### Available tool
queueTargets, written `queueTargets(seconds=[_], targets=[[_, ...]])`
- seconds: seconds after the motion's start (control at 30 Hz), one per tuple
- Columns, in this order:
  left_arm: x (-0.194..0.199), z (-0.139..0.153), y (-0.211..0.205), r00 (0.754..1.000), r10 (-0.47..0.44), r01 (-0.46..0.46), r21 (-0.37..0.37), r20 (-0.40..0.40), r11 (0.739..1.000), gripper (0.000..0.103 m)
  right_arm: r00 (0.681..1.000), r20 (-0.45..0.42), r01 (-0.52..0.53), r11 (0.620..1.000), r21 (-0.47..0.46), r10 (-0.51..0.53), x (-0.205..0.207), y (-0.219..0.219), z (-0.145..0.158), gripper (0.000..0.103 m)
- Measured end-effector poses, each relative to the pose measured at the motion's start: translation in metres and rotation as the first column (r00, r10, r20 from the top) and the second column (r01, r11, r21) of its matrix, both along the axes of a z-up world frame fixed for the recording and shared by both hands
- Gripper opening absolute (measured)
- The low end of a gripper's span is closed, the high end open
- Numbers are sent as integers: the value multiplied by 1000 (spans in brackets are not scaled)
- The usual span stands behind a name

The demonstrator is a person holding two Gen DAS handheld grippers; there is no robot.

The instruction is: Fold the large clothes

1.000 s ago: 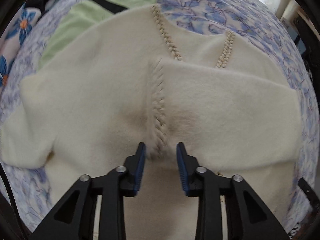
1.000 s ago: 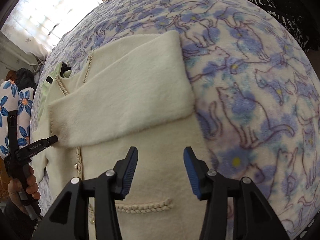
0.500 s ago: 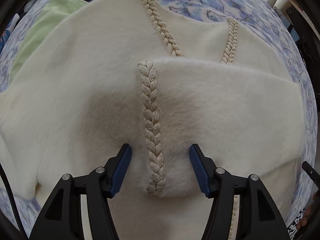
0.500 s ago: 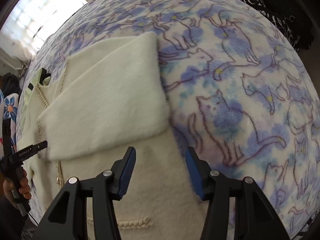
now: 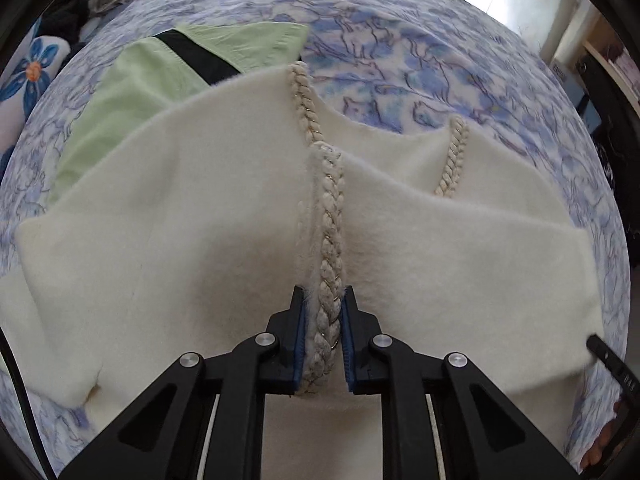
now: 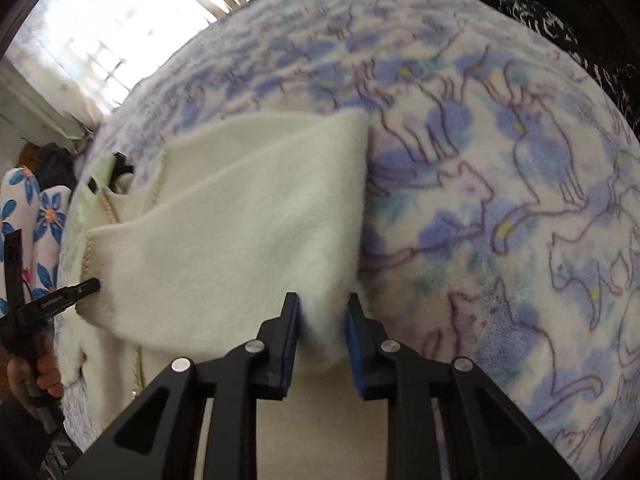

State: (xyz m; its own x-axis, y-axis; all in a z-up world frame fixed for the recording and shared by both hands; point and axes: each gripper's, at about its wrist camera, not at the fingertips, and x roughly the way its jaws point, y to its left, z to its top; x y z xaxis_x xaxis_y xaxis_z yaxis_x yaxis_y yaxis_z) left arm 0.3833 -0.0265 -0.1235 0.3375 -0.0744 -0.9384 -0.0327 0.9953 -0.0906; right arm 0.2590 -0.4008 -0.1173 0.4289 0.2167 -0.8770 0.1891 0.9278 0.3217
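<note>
From the left wrist view, a cream coat (image 5: 168,216) lies flat on a bed with a blue cat blanket (image 5: 400,40); the coat fills most of the near part of the bed. The left gripper (image 5: 323,334) points down at the middle of the coat; its jaws have just been closing, and now they pinch a braid (image 5: 330,240) that runs along the edge of the folded sleeve (image 5: 460,248); the blue pads (image 5: 299,344) press on the braid from both sides. The sleeve lies across the coat, to the right of the braid; two more braids run up to the far neck. A green cloth (image 5: 132,80) with a black strip peeks out from under the coat at the far left. At the far right edge a bit of the other gripper shows.

From the right wrist view, the right gripper (image 6: 323,336) points down at the right end of the sleeve (image 6: 240,216), at the coat's right edge; its jaws have just been closing, and the fluffy fold sits squeezed between the pads (image 6: 290,344). The blanket (image 6: 500,184) is on the right. Far on the left, a hand (image 6: 36,372) holds the left gripper at the other end of the sleeve. A flowery pillow (image 6: 44,216) lies beyond it.
</note>
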Motion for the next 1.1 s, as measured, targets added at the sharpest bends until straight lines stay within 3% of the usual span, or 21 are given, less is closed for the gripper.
queueTargets(seconds=[0.07,0.13,0.23,0.3,0.37,0.63,0.7,0.73,0.83,0.93,1.0,1.1], targets=[[0,-17,-2,998,11,-10,19,-59,1000,16,997,-67,-28,997,-73,23,1,5,-12,31],[-1,-31,1,994,19,-14,46,-110,999,24,991,-135,-33,996,-78,23,2,5,-19,34],[1,-25,1,995,12,-5,69,-102,998,29,997,-77,-33,999,-19,32,3,0,-1,48],[6,-19,2,995,-1,9,83,-96,996,34,999,-37,-41,999,-11,41,8,0,10,63],[19,-16,1,995,-8,15,77,-95,997,52,999,-32,-35,999,-12,34,22,-2,12,64],[68,-30,-9,993,-24,40,140,-112,989,52,996,-65,67,998,-1,-67,102,-22,-16,63],[70,-29,-11,995,-22,37,156,-97,987,39,992,-98,75,997,11,-73,111,-23,-28,17],[70,-24,-12,997,-33,43,153,-66,987,10,993,-104,56,998,-3,-56,115,-22,-28,17],[72,-16,-6,999,-41,41,89,1,995,9,999,-22,39,997,-66,-40,111,-16,-18,15],[74,-34,-4,999,-40,42,87,-22,995,13,997,-61,44,993,-107,-51,111,-17,-37,23],[73,-30,-5,999,-36,37,90,-18,995,13,993,-80,85,994,-63,-90,112,-24,-31,27],[68,-14,-4,1000,-16,17,76,-9,997,15,990,-71,120,990,-78,-126,104,-25,-12,27]])
